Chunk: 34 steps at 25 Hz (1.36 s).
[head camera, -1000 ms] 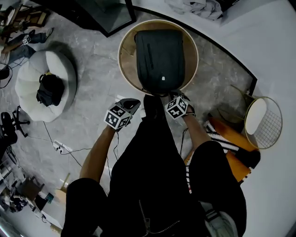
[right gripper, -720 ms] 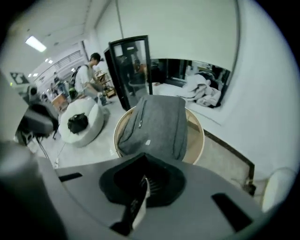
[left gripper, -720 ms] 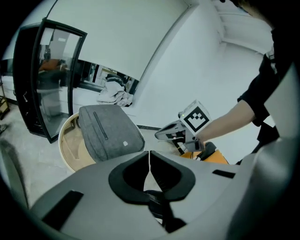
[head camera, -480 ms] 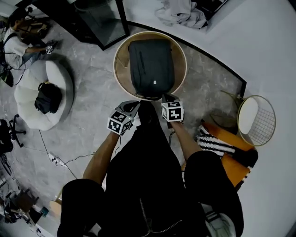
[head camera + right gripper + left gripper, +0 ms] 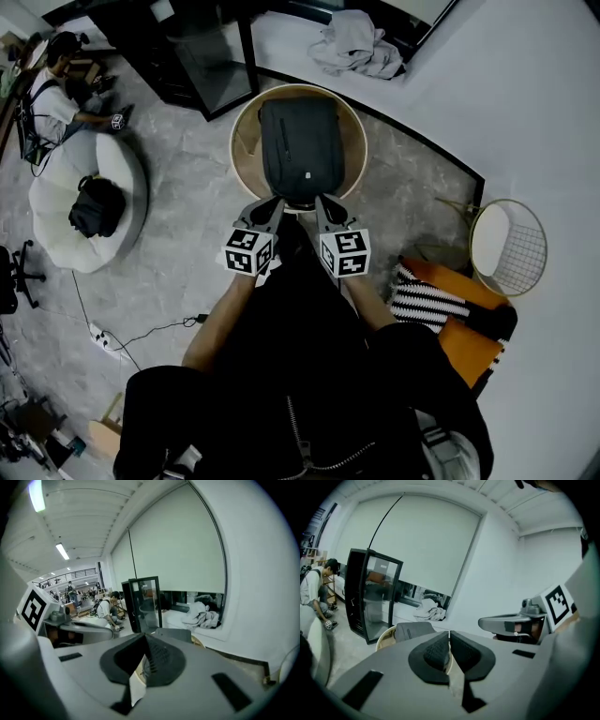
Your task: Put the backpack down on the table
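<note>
A dark grey backpack (image 5: 300, 150) lies flat on the round wooden table (image 5: 352, 127) in the head view. Its far end shows as a grey slab (image 5: 412, 631) in the left gripper view and again (image 5: 174, 633) in the right gripper view. My left gripper (image 5: 274, 203) hovers just off the pack's near end, jaws shut with nothing in them. My right gripper (image 5: 319, 201) hangs beside it, also shut and empty. Both point toward the backpack, raised above the table's near rim.
A black glass-door cabinet (image 5: 202, 52) stands behind the table. Crumpled grey cloth (image 5: 356, 42) lies on a ledge. A white pouf (image 5: 122, 178) with a black bag (image 5: 96, 204) is at left, where a person (image 5: 61, 89) crouches. A wire side table (image 5: 511, 246) and an orange striped seat (image 5: 450, 314) are at right.
Both grippers have risen from beside the table's near edge and now point toward the backpack, closer together. The right one rolled. The backpack stays on the table.
</note>
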Tool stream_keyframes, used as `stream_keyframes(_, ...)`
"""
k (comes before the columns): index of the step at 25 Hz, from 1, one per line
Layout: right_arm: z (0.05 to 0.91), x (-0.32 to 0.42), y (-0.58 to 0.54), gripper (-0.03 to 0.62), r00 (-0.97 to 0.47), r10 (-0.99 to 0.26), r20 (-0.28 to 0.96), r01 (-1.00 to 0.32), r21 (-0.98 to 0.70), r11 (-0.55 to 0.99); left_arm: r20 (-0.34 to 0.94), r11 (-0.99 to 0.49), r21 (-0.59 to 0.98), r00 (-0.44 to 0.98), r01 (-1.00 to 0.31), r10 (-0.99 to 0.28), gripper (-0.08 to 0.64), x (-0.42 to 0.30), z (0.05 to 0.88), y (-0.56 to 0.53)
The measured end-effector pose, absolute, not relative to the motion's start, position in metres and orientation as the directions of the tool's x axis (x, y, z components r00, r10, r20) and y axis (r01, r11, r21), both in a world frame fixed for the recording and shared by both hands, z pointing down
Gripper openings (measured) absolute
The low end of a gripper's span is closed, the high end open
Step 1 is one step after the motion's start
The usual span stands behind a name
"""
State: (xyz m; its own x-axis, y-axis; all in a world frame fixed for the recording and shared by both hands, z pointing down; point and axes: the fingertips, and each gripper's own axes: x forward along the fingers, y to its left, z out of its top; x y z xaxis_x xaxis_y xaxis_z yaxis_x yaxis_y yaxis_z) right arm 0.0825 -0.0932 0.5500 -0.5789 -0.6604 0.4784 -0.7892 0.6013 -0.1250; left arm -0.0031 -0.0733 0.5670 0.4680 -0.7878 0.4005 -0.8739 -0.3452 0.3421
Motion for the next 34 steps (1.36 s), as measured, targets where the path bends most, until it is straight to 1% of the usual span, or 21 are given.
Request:
stream_keyframes(4, 0.521, 0.083, -0.082, 0.009, -0.576, -0.7, 0.422, -0.802, -0.126, 0.583, 0.383, -0.408, 0.267, 0.484, -0.873, -0.786, 0.02, 0.004, 0.547, -0.063)
stream_keyframes(10, 0.501, 0.09, -0.067, 0.009, -0.541, -0.748, 0.383, -0.835, -0.141, 0.532, 0.378, -0.47, 0.19, 0.506, -0.862, -0.775, 0.02, 0.011, 0.533, -0.04)
stream_keyframes(24, 0.497, 0.086, -0.054, 0.009, -0.545, -0.742, 0.391, -0.83, -0.126, 0.544, 0.36, -0.454, 0.187, 0.491, -0.871, -0.793, 0.02, 0.005, 0.528, -0.029)
stream_keyframes(34, 0.495, 0.068, -0.05, 0.009, -0.574, -0.72, 0.391, -0.808, -0.127, 0.575, 0.362, -0.428, 0.193, 0.469, -0.883, -0.805, 0.02, -0.009, 0.527, -0.024)
